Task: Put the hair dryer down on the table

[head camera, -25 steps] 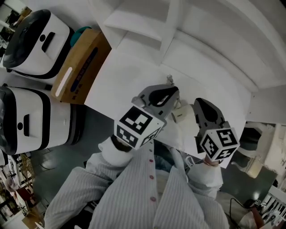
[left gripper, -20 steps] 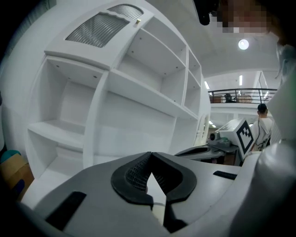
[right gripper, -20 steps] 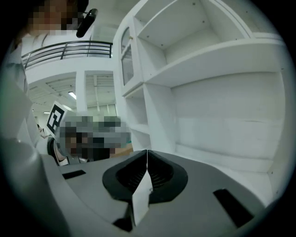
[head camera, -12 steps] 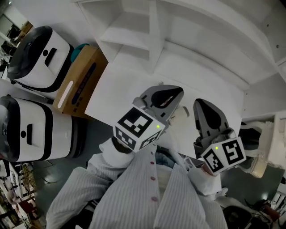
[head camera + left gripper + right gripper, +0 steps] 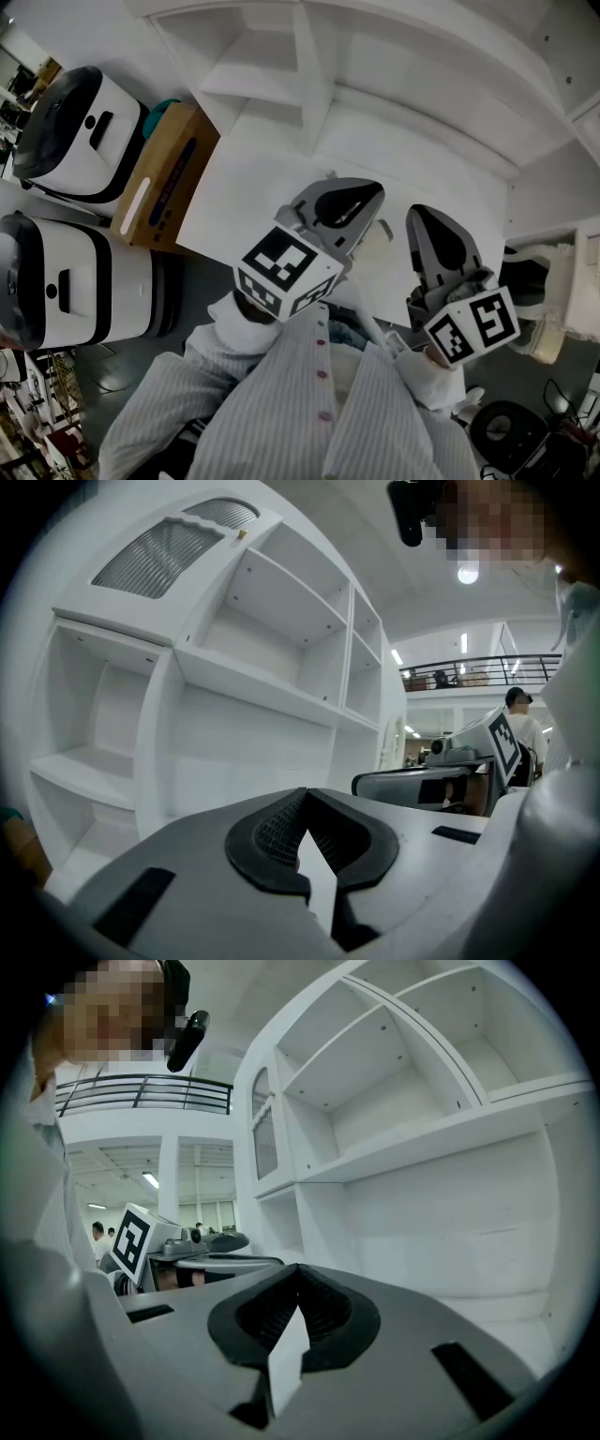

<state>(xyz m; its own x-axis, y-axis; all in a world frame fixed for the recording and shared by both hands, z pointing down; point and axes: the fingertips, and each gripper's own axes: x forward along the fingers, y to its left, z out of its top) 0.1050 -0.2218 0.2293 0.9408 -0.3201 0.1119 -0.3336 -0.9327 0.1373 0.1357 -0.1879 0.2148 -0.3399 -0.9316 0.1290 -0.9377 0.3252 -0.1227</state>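
Cardboard box: a closed brown cardboard box (image 5: 164,164) stands on the grey floor (image 5: 202,272) against the left edge of the tabletop. What is inside cannot be seen.
Behind the box: a teal object (image 5: 170,106) shows just past its far end, mostly hidden.
Shelf unit: a tall white shelf unit with open compartments (image 5: 309,84) rises at the back of the tabletop.
Hair dryer: the pale cream shape (image 5: 377,232) on the white tabletop (image 5: 244,178) between the two tools seems to be the hair dryer. It is mostly hidden and neither tool holds it.
Left tool: the grey left tool (image 5: 370,192) (image 5: 305,794) has its ribbed black pads meeting at the tips, with nothing between them.
Right tool: the grey right tool (image 5: 420,217) (image 5: 298,1271) is closed the same way and grips nothing.
Floor at left: two rounded white machines with black tops (image 5: 70,122) (image 5: 56,281) stand side by side beside the box.
Room: a large hall with ceiling lights (image 5: 467,574) and a railed upper gallery (image 5: 141,1093). A person in a dark cap (image 5: 517,716) stands far off.
Person: a striped shirt with buttons (image 5: 319,403).
Writing: the box carries a white strip and a dark blue strip whose print is too small to read. The tools' cubes (image 5: 286,269) (image 5: 473,325) bear black-and-white square markers.
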